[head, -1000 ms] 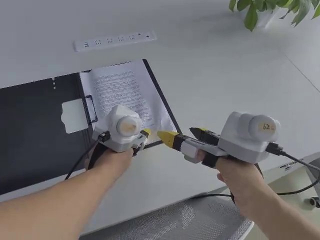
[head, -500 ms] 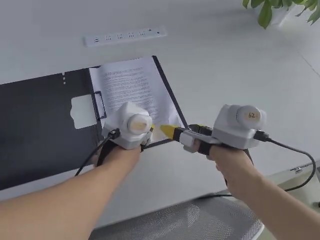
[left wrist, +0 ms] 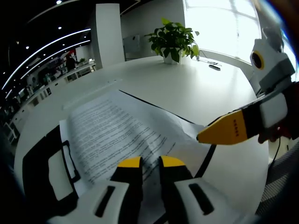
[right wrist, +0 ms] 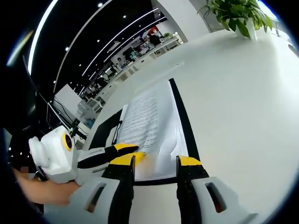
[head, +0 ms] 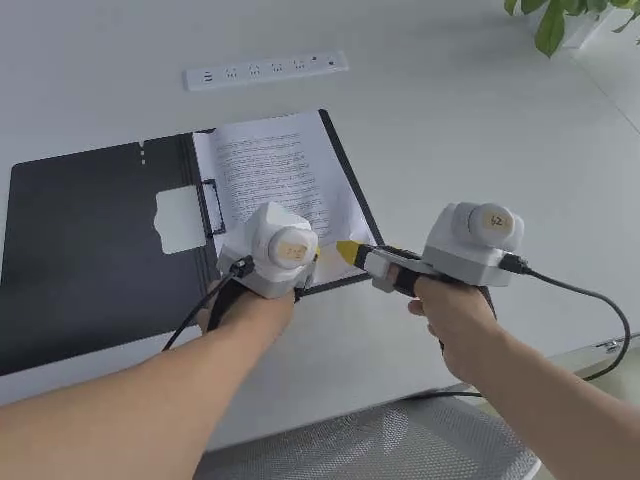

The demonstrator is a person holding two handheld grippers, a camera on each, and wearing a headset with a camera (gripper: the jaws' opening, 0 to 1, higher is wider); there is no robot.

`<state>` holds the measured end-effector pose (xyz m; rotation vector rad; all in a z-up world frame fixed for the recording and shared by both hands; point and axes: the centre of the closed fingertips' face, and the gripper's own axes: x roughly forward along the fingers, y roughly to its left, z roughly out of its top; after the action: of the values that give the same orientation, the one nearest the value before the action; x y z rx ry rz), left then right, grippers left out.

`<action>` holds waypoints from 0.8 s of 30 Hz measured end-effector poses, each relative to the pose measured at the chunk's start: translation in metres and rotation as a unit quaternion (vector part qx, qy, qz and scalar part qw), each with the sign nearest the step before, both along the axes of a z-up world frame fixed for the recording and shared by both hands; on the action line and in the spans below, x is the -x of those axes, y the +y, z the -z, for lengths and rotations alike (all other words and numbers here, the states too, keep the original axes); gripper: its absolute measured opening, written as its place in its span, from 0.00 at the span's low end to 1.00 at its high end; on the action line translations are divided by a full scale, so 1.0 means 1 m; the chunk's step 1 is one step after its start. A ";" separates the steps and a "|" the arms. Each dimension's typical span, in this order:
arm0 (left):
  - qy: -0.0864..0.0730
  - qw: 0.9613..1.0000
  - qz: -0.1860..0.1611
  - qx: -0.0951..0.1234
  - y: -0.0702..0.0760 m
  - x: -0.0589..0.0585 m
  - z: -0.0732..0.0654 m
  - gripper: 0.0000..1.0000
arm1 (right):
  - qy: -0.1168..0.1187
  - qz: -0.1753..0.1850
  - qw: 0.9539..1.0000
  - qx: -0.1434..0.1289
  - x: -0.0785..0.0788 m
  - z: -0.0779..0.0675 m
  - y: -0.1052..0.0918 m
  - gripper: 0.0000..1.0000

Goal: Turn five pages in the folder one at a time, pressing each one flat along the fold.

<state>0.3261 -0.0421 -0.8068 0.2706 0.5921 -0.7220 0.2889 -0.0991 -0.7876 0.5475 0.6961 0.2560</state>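
A black folder [head: 80, 260] lies open on the white table, with a stack of printed pages [head: 275, 175] on its right half. My left gripper [head: 312, 265] is shut and rests on the top page near its lower edge; in the left gripper view [left wrist: 150, 162] the yellow tips sit close together over the text. My right gripper [head: 362, 252] is open at the page's lower right corner [right wrist: 156, 154], which sits between its jaws [right wrist: 156, 161]. That corner curls up slightly against the right gripper's yellow fingertip [left wrist: 224, 131].
A white power strip [head: 266, 70] lies beyond the folder. A potted plant [head: 570, 20] stands at the far right. A metal clip [head: 210, 205] and a white card [head: 180, 218] sit by the spine. A mesh chair [head: 370, 440] is below the table edge.
My right gripper has moved left until its tips reach the page's lower right corner. The left gripper has stayed on the lower part of the page. The head camera has shifted.
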 end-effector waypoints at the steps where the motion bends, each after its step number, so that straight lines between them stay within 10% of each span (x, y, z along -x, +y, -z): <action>1: 0.000 1.000 -0.001 0.000 0.000 0.000 0.000 0.12 | 0.002 0.005 1.000 -0.004 0.000 0.001 -0.001 0.28; 10: 0.001 1.000 -0.004 -0.001 0.000 0.000 0.000 0.12 | 0.016 0.023 1.000 -0.012 0.001 0.006 -0.005 0.05; 24: 0.012 1.000 -0.016 0.008 0.002 0.001 -0.001 0.12 | 0.014 0.033 0.999 -0.022 -0.001 0.001 -0.006 0.00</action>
<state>0.3249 -0.0403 -0.8063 0.2381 0.6115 -0.6988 0.2899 -0.1054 -0.7887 0.6156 0.7000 0.2036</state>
